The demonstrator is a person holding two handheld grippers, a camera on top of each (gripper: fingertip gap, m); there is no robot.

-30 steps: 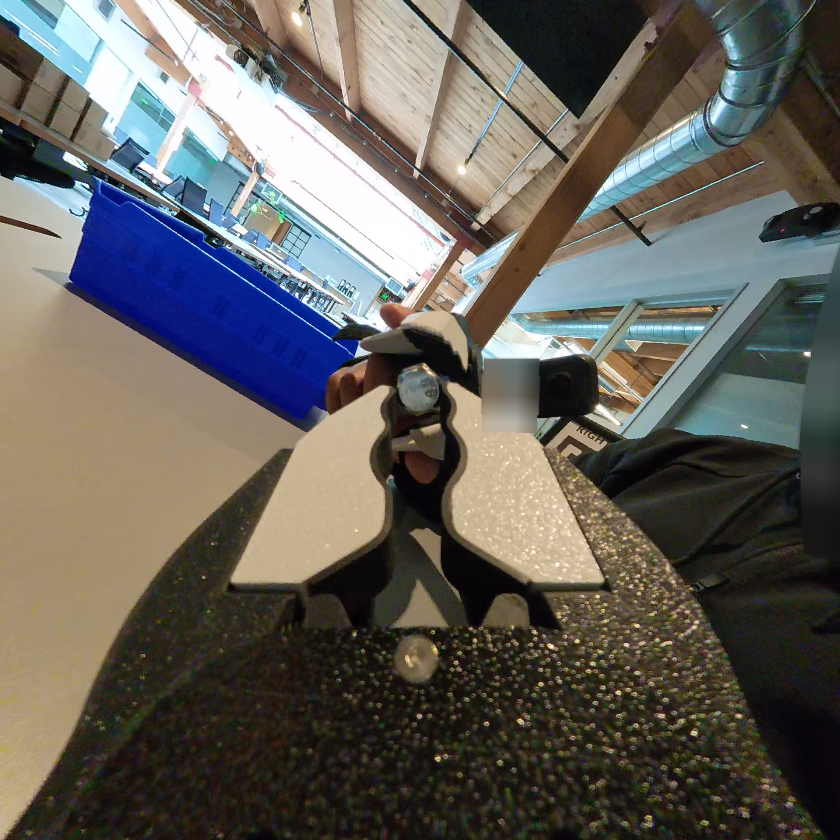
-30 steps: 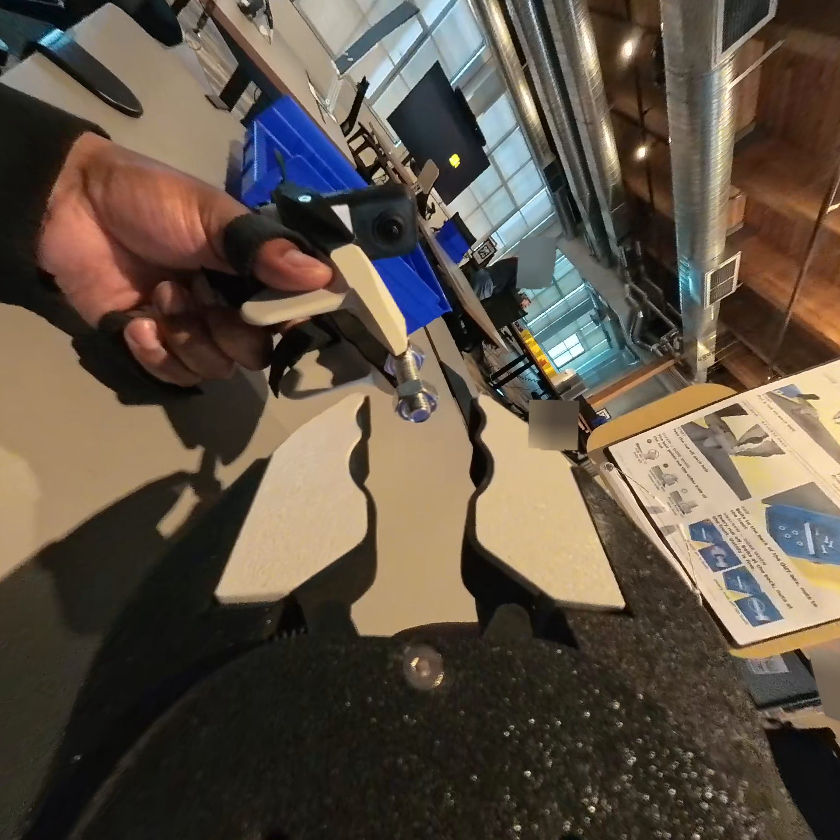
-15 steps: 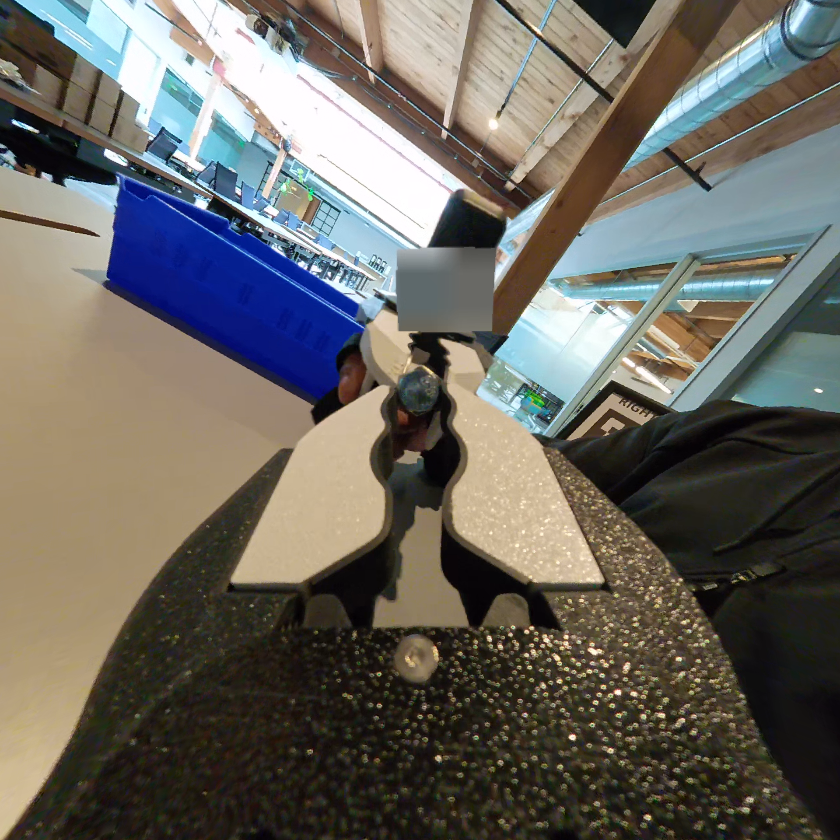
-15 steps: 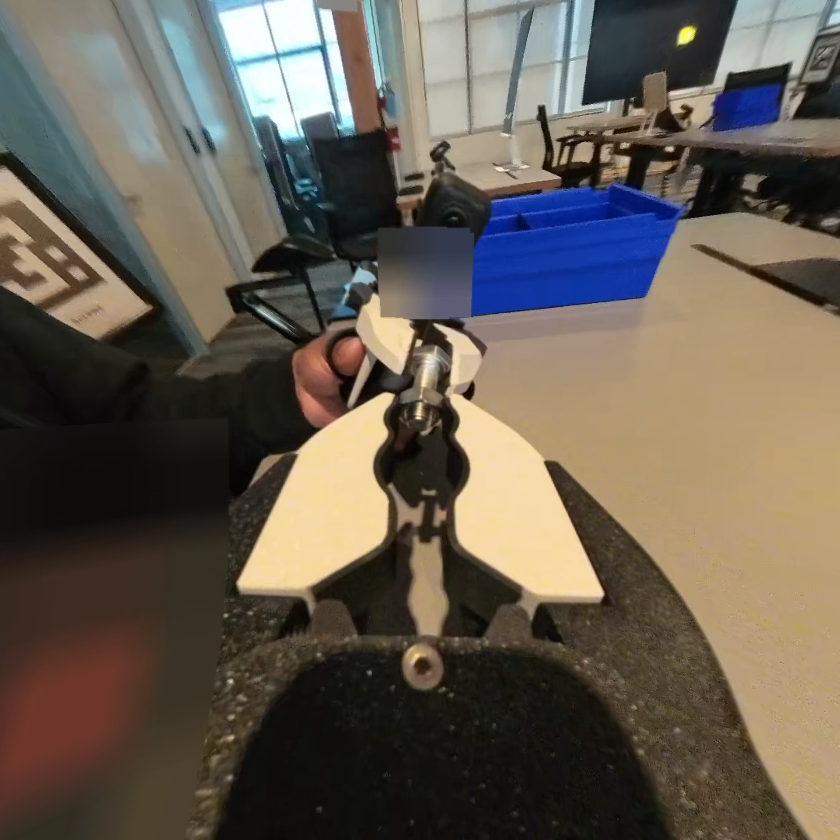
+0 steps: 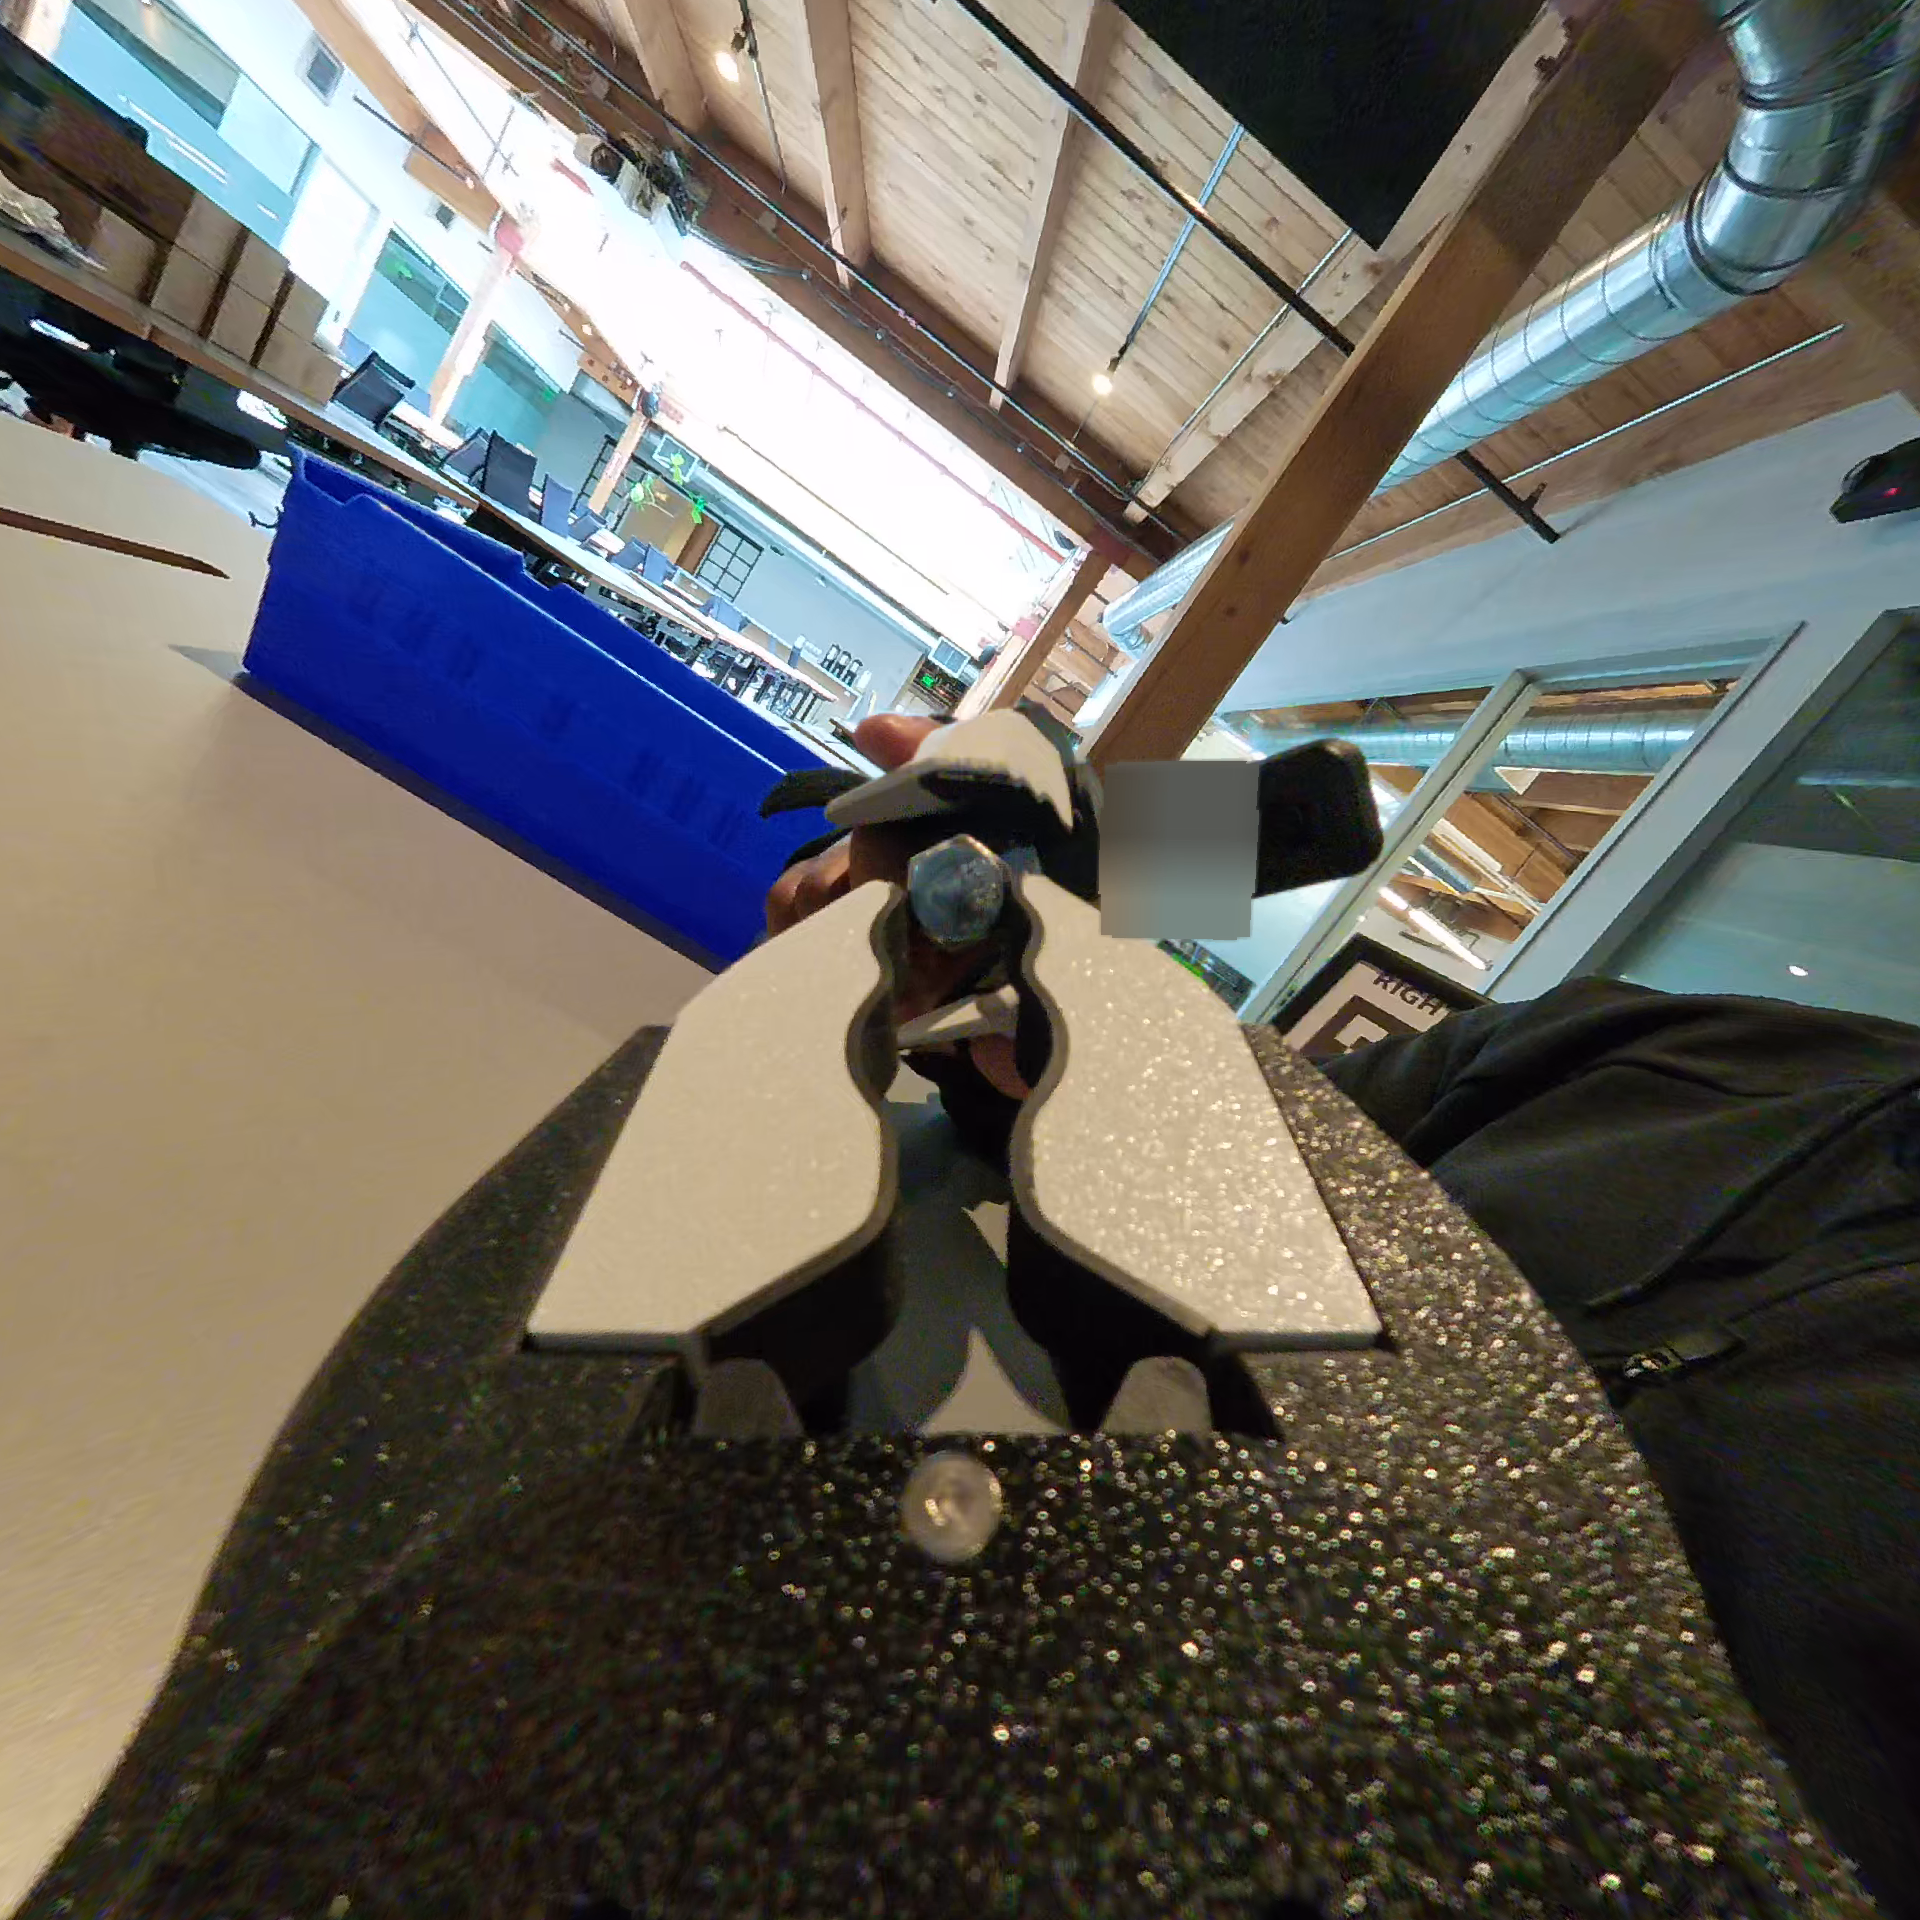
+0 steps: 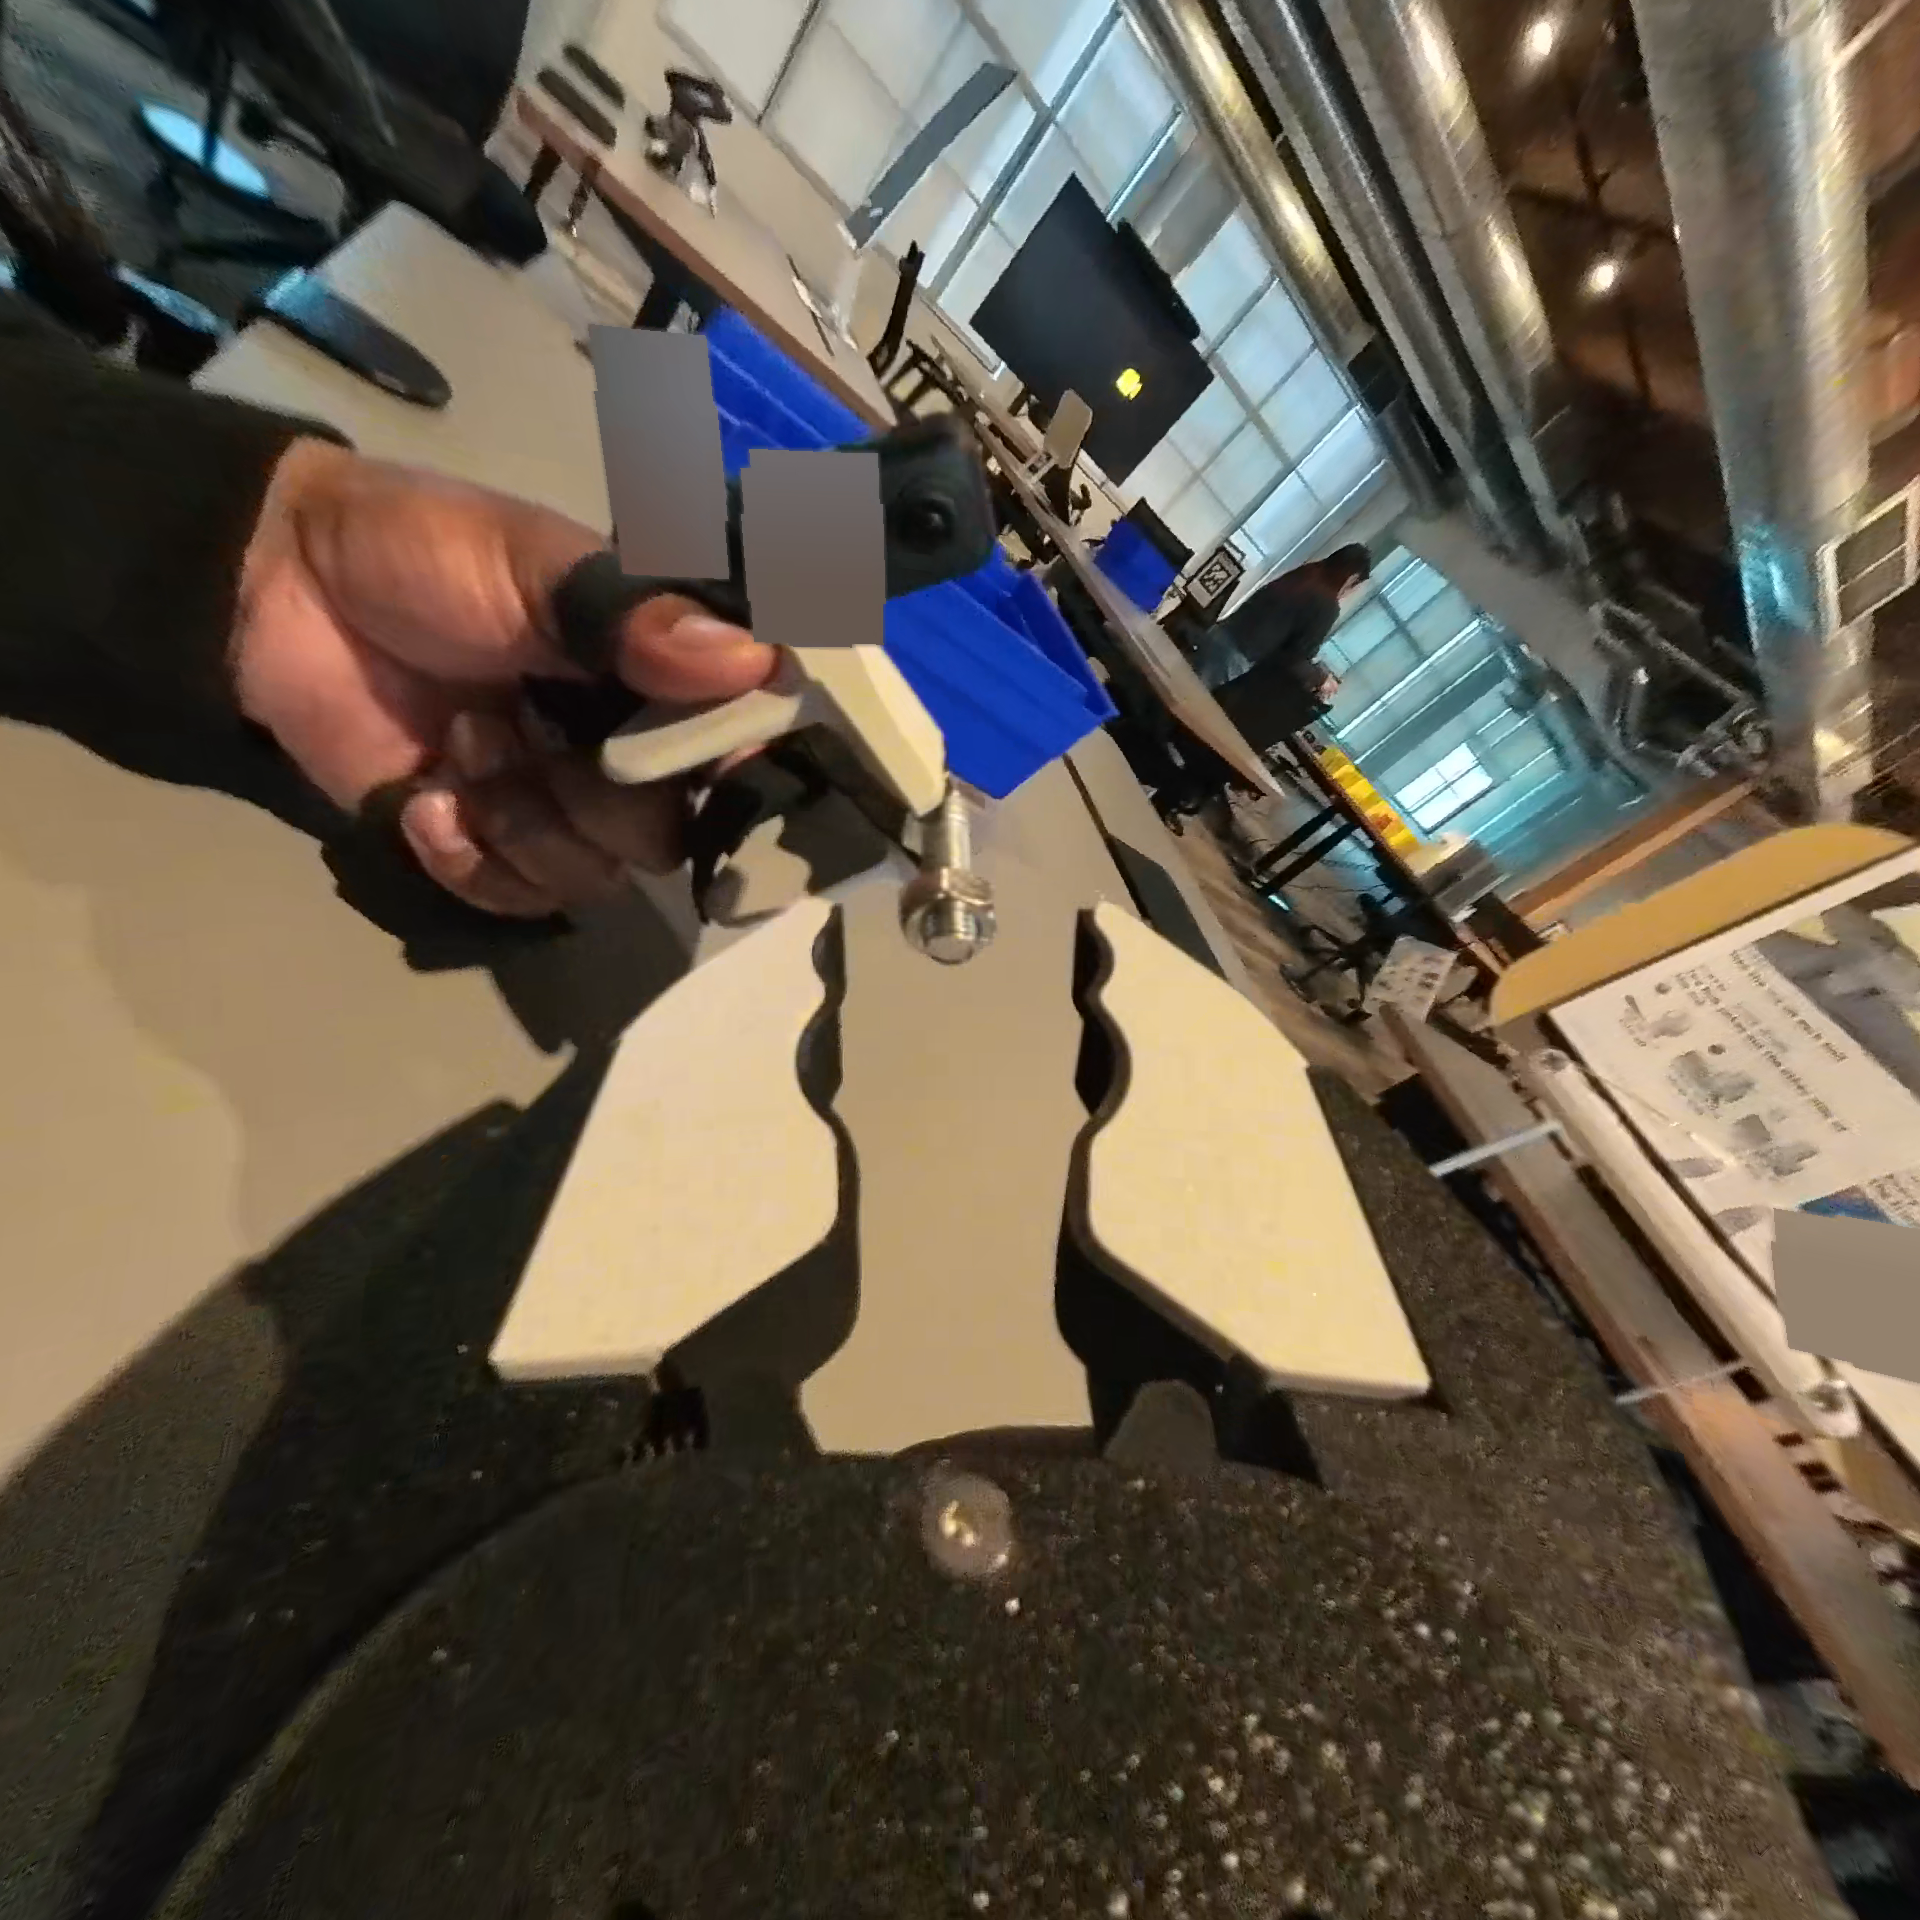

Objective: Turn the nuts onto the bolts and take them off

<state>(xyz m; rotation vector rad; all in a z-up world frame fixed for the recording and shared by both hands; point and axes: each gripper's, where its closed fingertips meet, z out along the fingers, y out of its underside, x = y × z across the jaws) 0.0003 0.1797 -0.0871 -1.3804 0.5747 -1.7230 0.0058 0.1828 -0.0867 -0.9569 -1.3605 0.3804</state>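
Left gripper (image 5: 956,914): closed on the bolt (image 5: 954,899); both fingers clamp the bolt at its head end.
Bolt position: held in the air above the table (image 5: 260,987), threaded end pointing toward the right gripper (image 6: 956,935).
Nut (image 6: 948,918): seated on the bolt near the threaded tip, shown in the right wrist view.
Right gripper: fingers spread wide, one each side of the nut, touching neither nut nor bolt.
Left hand (image 6: 436,675): grips the left gripper's handle, thumb on top.
Bin (image 5: 499,707): blue, on the table beyond the grippers, well apart from the bolt.
Sheet (image 6: 1745,1070): printed page on a board at the right table edge.
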